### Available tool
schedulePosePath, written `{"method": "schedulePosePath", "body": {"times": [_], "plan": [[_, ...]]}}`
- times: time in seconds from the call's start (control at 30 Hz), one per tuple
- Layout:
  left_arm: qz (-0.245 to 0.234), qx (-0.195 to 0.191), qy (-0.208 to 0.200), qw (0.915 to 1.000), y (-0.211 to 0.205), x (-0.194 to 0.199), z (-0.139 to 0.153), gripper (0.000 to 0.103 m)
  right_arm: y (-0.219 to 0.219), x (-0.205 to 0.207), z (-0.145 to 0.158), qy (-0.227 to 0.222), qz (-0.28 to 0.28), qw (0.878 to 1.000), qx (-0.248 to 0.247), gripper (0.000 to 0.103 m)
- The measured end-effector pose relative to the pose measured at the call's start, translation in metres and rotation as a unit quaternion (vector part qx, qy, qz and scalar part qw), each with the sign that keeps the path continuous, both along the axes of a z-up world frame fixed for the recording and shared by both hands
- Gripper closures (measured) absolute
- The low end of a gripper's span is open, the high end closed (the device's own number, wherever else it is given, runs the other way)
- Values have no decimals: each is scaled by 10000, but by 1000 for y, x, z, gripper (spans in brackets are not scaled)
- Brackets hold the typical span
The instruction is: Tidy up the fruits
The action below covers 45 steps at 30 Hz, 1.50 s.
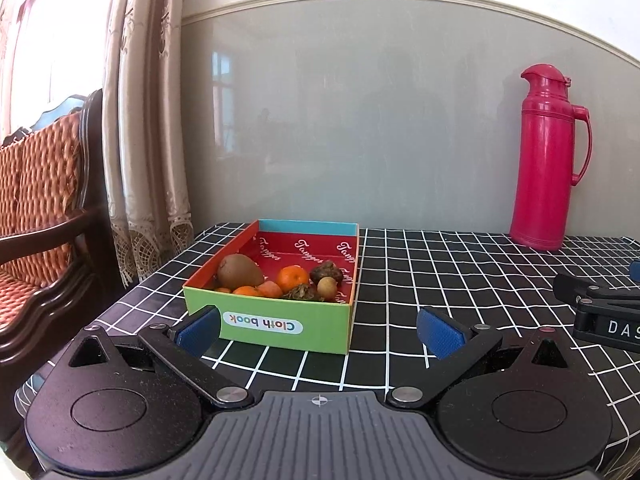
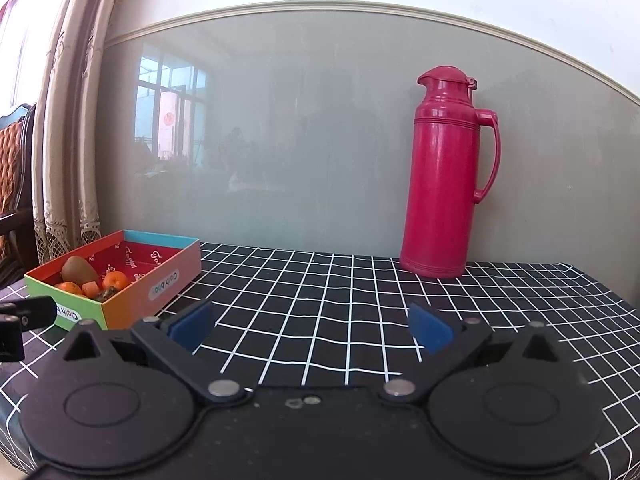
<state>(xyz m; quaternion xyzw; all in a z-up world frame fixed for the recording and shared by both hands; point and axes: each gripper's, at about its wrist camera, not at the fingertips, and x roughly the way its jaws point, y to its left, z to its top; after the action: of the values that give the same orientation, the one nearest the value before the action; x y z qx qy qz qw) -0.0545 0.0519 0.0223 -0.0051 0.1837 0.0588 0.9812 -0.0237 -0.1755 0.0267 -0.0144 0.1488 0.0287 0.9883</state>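
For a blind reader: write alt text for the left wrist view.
An open hand-held gripper, holding nothing, faces a shallow cardboard box labelled "Cloth book". The box holds a kiwi, tangerines and other small fruits, and it sits on a black-and-white checked tablecloth. A pink thermos jug stands by the wall at right.

Open checked tablecloth (image 2: 320, 300) mid-table, fruit box (image 2: 132, 280) blocking left, pink thermos (image 2: 444, 184) rear right
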Motion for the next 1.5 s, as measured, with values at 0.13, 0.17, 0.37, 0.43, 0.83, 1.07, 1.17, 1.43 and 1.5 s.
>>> {"method": "schedulePosePath", "body": {"times": [0.13, 0.17, 0.37, 0.43, 0.83, 1.07, 1.17, 1.43, 1.5], "plan": [[1, -10, -5, 10000, 0, 0, 0, 0, 0, 0, 0, 0, -1, 10000, -2, 0], [-6, -11, -1, 10000, 0, 0, 0, 0, 0, 0, 0, 4, 1, 10000, -1, 0], [-8, -8, -13, 10000, 1, -1, 0, 0, 0, 0, 0, 9, 6, 10000, -15, 0], [-2, -2, -9, 10000, 1, -1, 0, 0, 0, 0, 0, 4, 13, 10000, -16, 0], [-2, 4, -1, 10000, -2, 1, 0, 0, 0, 0, 0, 15, 13, 10000, -20, 0], [1, 4, 0, 10000, -2, 1, 0, 0, 1, 1, -1, 19, 40, 10000, -32, 0], [0, 4, 1, 10000, -3, 1, 0, 0, 1, 1, -1, 23, 43, 10000, -35, 0], [-13, 5, -2, 10000, -2, 1, 0, 0, 1, 1, -1, 18, 43, 10000, -35, 0], [-21, 12, -3, 10000, -3, 1, 0, 0, 1, 1, 0, 21, 41, 10000, -36, 0]]}}
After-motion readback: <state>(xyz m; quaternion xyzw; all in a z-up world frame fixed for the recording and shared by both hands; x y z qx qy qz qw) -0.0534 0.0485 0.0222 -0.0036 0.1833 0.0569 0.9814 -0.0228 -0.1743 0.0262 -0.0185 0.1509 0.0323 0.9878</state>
